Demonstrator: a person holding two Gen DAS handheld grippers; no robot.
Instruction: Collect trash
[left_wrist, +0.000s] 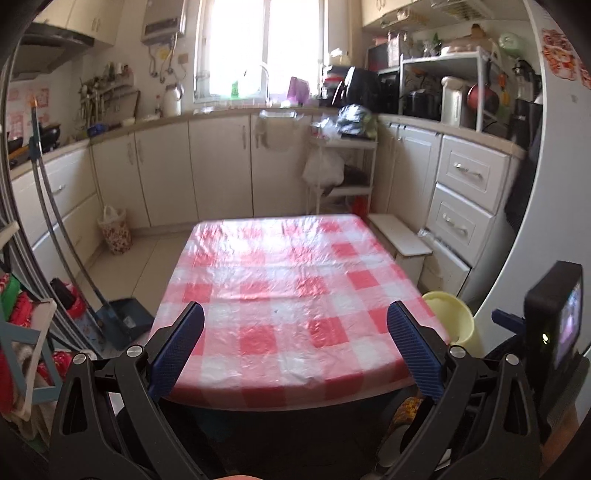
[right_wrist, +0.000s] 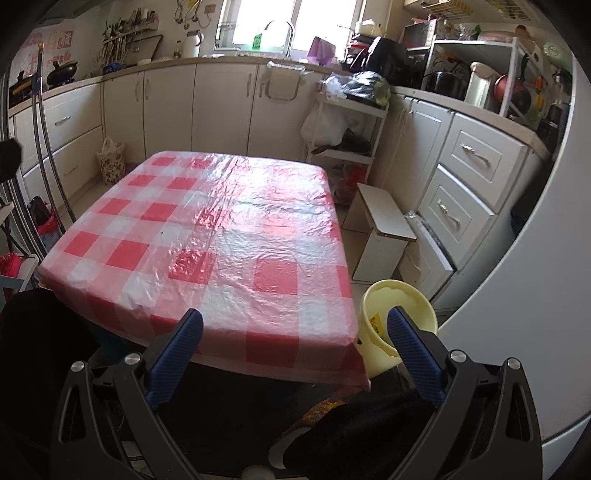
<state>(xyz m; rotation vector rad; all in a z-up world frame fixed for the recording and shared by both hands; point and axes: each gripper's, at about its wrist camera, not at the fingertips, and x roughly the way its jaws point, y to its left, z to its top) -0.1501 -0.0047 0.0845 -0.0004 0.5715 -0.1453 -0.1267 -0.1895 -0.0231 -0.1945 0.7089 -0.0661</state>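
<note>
red and white checks fill my view, a plastic-covered table dead ahead, and i see nothing lying on it apart from a tiny dark speck near the middle that i can't identify. starting at the left, there's a blue dustpan on the floor by the table's left edge, with long handles leaning up beside it, and further back a flowered bag stands against the cabinets. my left gripper hangs over the near edge of the table, jaws spread wide with nothing between them. moving right, my right gripper sits just the same, fingers wide apart and empty, low at the table's near edge. past the table's right corner is the yellow bin, on the floor just beside the cloth's hanging corner; it looks like where the trash is meant to go, and a scrap with a yellow label seems to lie inside it. no loose trash shows on the tabletop, so i judge i'm either at the search stage or finished. next i'd scan the floor and the shelves before reaching for anything.
</note>
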